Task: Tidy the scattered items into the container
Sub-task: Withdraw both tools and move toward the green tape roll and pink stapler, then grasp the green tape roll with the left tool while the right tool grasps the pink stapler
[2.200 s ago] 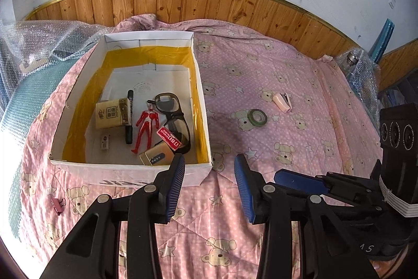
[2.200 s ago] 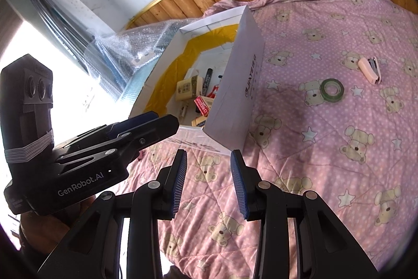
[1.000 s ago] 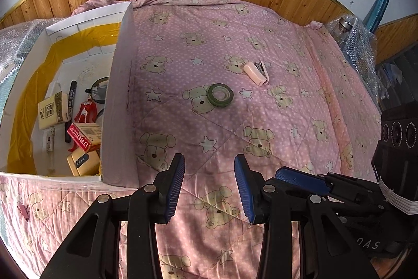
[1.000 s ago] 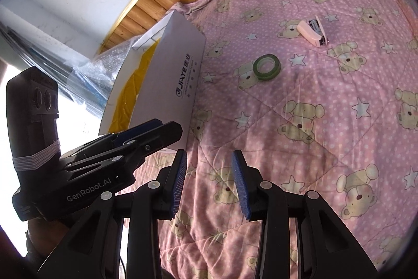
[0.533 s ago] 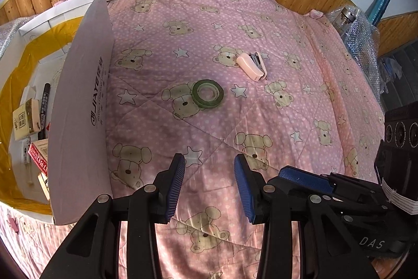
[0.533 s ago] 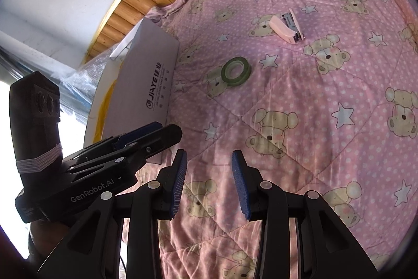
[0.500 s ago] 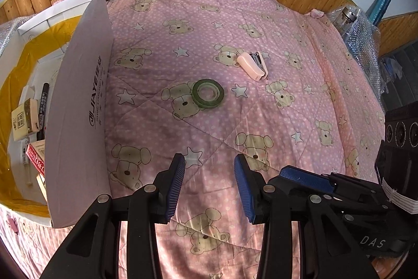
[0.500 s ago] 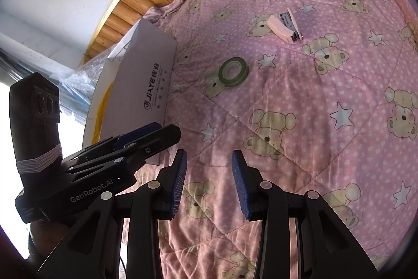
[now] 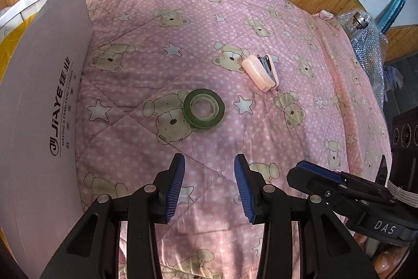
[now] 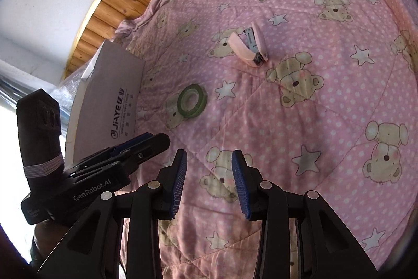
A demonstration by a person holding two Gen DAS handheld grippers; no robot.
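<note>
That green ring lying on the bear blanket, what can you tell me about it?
It is a roll of green tape, wound around a paler inner core with an open hole in the middle. It lies flat on the pink quilt, partly over a printed bear, touching nothing else. The white box stands to its left and the pink stapler lies beyond it to the right. Both open grippers are short of it.
</note>
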